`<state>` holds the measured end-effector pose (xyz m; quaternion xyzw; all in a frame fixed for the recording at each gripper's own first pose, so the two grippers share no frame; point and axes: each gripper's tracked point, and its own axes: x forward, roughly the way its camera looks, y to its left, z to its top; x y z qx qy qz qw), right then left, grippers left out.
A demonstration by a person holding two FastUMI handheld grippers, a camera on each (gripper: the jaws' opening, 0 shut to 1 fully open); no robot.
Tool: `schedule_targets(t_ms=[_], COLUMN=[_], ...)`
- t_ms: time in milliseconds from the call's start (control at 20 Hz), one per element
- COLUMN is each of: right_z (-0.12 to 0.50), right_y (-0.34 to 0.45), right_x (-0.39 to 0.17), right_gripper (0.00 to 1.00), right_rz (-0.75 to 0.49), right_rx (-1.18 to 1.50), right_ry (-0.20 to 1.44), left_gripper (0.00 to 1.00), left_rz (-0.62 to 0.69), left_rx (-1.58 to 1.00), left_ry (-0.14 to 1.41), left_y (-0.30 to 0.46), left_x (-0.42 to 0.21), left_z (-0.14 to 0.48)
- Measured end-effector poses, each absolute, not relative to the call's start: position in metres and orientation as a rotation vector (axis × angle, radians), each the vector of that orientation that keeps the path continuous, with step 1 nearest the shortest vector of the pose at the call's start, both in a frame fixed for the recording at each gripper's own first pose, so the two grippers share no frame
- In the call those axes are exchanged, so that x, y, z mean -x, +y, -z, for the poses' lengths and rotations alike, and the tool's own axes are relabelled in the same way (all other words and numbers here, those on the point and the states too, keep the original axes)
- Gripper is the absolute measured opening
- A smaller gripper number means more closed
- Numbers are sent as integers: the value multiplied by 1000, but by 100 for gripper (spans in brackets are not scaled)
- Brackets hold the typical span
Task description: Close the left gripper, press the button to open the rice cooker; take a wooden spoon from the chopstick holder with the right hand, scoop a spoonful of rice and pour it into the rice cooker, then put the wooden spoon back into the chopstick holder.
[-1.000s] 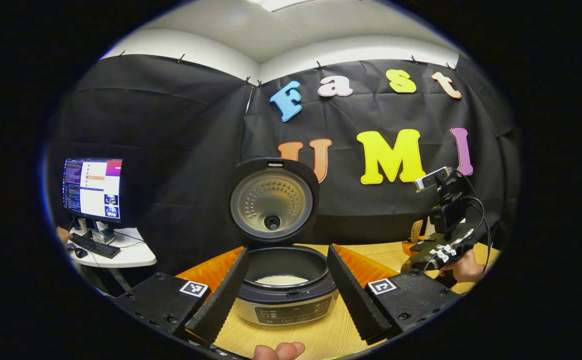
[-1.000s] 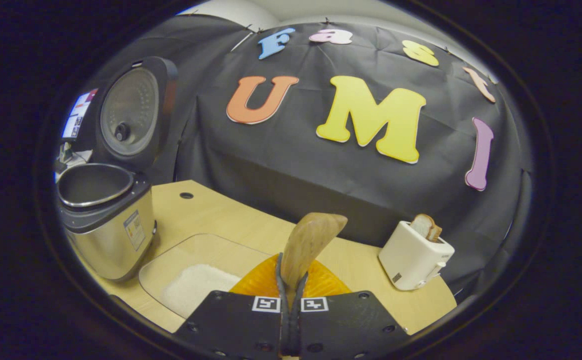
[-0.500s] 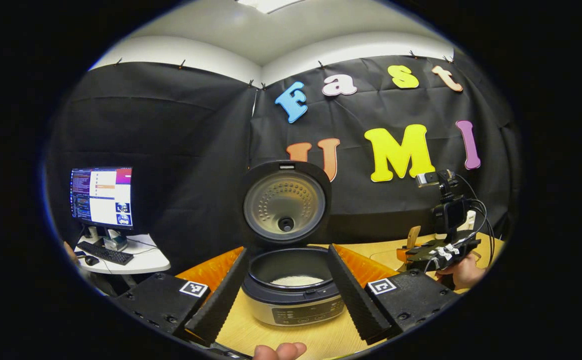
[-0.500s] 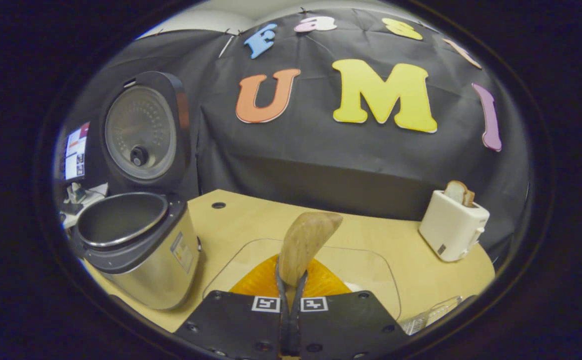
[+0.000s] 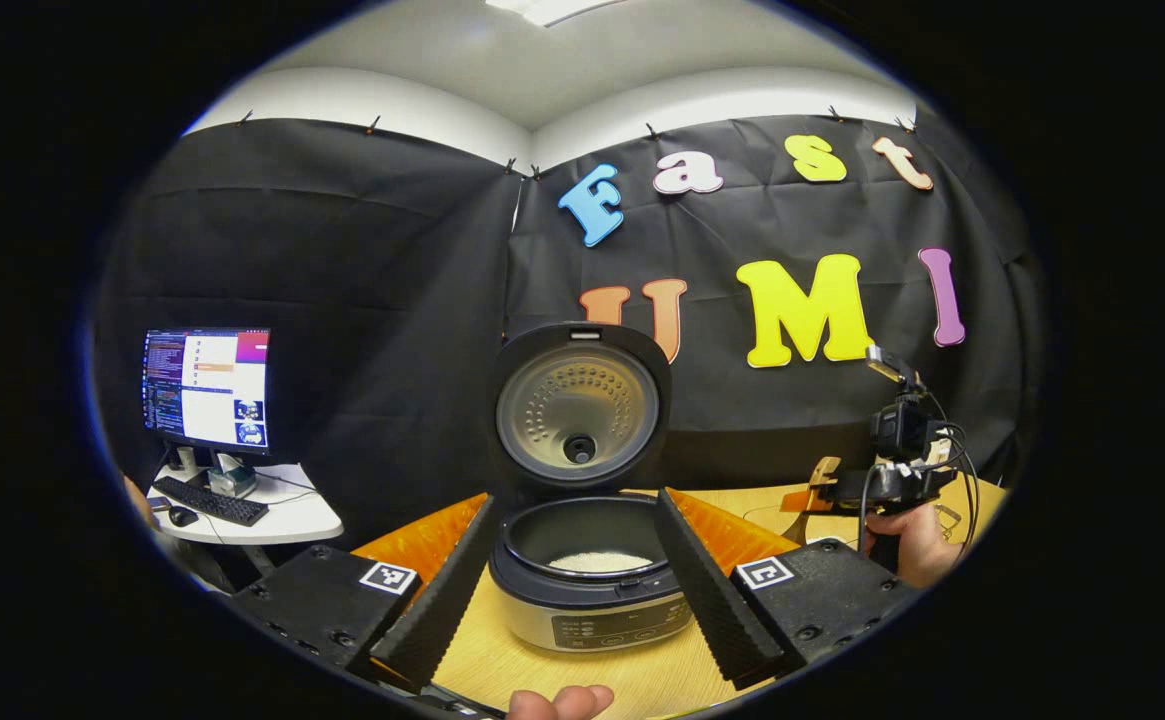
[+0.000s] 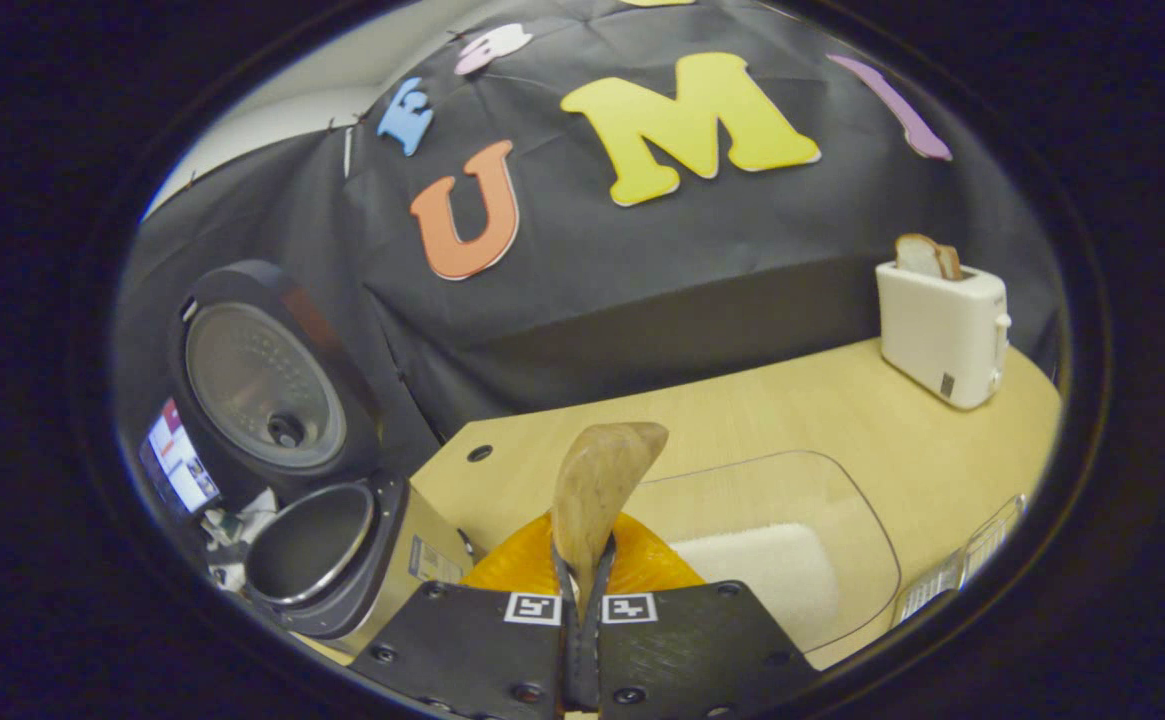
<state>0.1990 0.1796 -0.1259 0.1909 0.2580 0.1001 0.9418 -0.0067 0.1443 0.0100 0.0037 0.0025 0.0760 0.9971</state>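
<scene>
Table (image 6: 792, 420) below, right claw (image 6: 582, 600) clamps the spoon (image 6: 597, 480); left claw (image 5: 572, 570) gapes before the open cooker (image 5: 592, 590).

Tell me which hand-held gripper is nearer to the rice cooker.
Left. The left hand-held gripper is open with the rice cooker framed between its fingers. The right hand-held gripper, shut on the wooden spoon, is farther right over the table.
</scene>
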Motion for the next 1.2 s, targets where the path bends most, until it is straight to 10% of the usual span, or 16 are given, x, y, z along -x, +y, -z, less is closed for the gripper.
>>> schedule_targets(t_ms=[1200], right_z=[53], right_y=[81], right_x=[-207], right_gripper=[0], right_rz=[-158], right_rx=[-909], right_ry=[412], left_gripper=[100], left_rz=[-163], left_rx=[4], left_ry=[29], left_y=[158], left_x=[3], left_z=[2])
